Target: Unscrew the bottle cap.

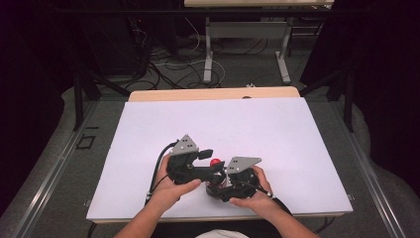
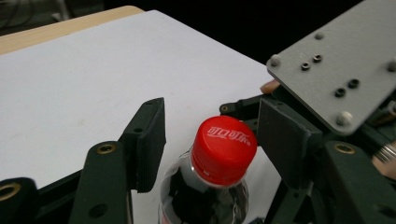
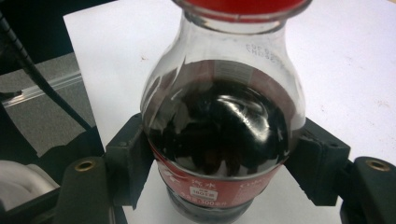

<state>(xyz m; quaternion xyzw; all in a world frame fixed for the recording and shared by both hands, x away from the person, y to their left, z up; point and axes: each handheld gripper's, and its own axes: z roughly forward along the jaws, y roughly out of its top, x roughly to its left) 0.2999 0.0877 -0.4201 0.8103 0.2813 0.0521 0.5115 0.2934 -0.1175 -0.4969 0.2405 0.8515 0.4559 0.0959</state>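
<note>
Red cap [image 2: 223,149] stood between your left gripper's [image 2: 212,130] parted, untouching pads while your right gripper [image 3: 219,172] clamped the cola bottle [image 3: 219,126] upright on the white table [image 1: 277,134], so you needed to close squarely before twisting

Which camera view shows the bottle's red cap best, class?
The left gripper view: the red cap sits close and whole between the left gripper jaws, its white lettering readable and a gap on each side. The high view shows it as a small red dot. The right gripper view catches its lower rim above the bottle.
</note>
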